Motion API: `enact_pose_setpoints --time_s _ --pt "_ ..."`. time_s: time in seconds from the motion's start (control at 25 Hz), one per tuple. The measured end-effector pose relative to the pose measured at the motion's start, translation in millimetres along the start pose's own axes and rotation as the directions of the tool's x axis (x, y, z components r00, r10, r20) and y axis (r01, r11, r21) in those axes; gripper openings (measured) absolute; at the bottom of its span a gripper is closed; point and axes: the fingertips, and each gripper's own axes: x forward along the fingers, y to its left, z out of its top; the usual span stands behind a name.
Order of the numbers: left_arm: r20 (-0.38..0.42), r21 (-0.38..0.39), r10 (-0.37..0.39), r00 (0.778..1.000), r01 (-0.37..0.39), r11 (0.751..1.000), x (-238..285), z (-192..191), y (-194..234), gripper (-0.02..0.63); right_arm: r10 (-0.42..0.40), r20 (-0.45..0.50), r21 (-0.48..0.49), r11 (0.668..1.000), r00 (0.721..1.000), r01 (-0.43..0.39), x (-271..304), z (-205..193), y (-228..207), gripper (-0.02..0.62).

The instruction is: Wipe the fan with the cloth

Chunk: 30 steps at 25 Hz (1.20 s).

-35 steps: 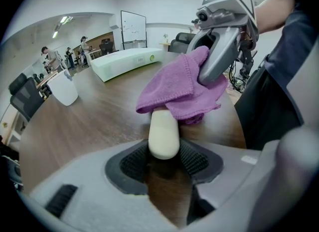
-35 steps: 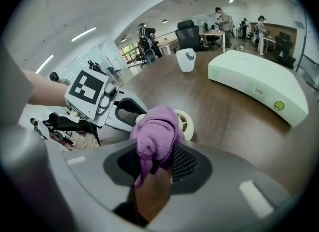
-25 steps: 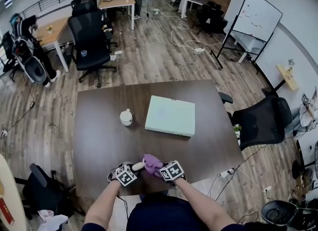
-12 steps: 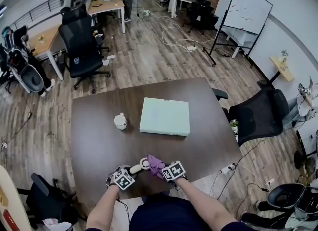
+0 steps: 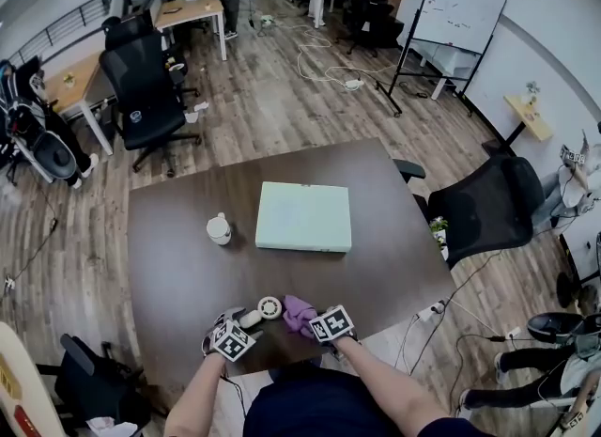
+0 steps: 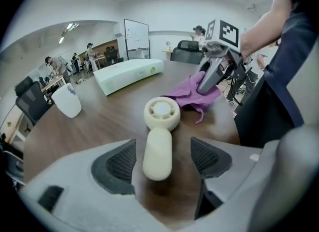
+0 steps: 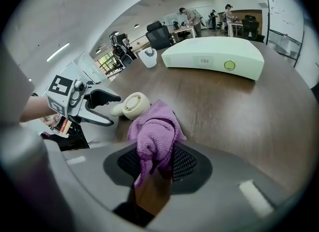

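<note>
Now the left gripper (image 6: 162, 162) is opening its jaws, clear of the fan (image 6: 161, 116) handle between them. The right gripper (image 7: 157, 163) clamps the cloth (image 7: 152, 136) at the fan's 3 o'clock.

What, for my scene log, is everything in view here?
table: one, dark brown, centre of the room
fan: one, cream, lying near the table's front edge
cloth: one, purple, just right of the fan
box: one, pale green, mid-table
cup: one, white, left of the box
office chairs: two nearby, black, beyond and right of the table
whiteboard: one, white, far right
left gripper: grey, jaws opening, fan's handle between them, pads clear of it
right gripper: grey, shut on the cloth
</note>
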Motion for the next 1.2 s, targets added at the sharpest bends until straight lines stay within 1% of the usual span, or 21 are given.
enact_pose_setpoints --time_s 0.08,0.2,0.24,0.36,0.48,0.68,0.84,0.96,1.08,1.2 --pt "0.007 0.019 -0.006 1.000 0.006 1.000 4 20 1 0.359 0.004 0.005 0.009 1.000 1.000 -0.004 -2 -1 -1 0.133" --pt "-0.002 0.046 -0.043 0.999 0.043 0.998 15 46 -1 0.401 0.009 0.007 0.020 1.000 1.000 -0.009 -4 -5 -1 0.133" --pt "-0.013 0.060 -0.052 0.999 0.053 0.997 18 52 -2 0.412 0.010 0.007 0.024 1.000 1.000 -0.010 -5 -6 -2 0.133" --pt "-0.064 0.097 -0.071 0.995 0.077 0.992 32 63 -4 0.413 0.012 0.012 0.039 0.999 1.000 -0.012 -8 -10 -4 0.133" --pt "-0.123 0.107 -0.081 0.989 0.095 0.990 49 59 -1 0.410 0.015 0.015 0.048 0.999 1.000 -0.015 -9 -14 -7 0.133" --pt "-0.200 0.085 -0.122 0.972 0.142 0.986 65 48 -4 0.402 0.022 0.022 0.063 0.998 0.999 -0.024 -10 -20 -11 0.133" --pt "-0.242 0.092 -0.122 0.963 0.148 0.985 69 47 -1 0.382 0.029 0.028 0.080 0.996 0.999 -0.031 -10 -22 -13 0.133" --pt "-0.284 0.102 -0.119 0.952 0.153 0.983 69 46 1 0.382 0.033 0.031 0.089 0.995 0.999 -0.036 -9 -23 -13 0.133" --pt "-0.294 0.112 -0.125 0.947 0.164 0.980 69 46 1 0.380 0.036 0.035 0.100 0.994 0.999 -0.039 -10 -23 -13 0.133" --pt "-0.282 0.122 -0.122 0.952 0.162 0.979 67 46 0 0.380 0.037 0.043 0.109 0.993 0.998 -0.041 -11 -23 -14 0.133"
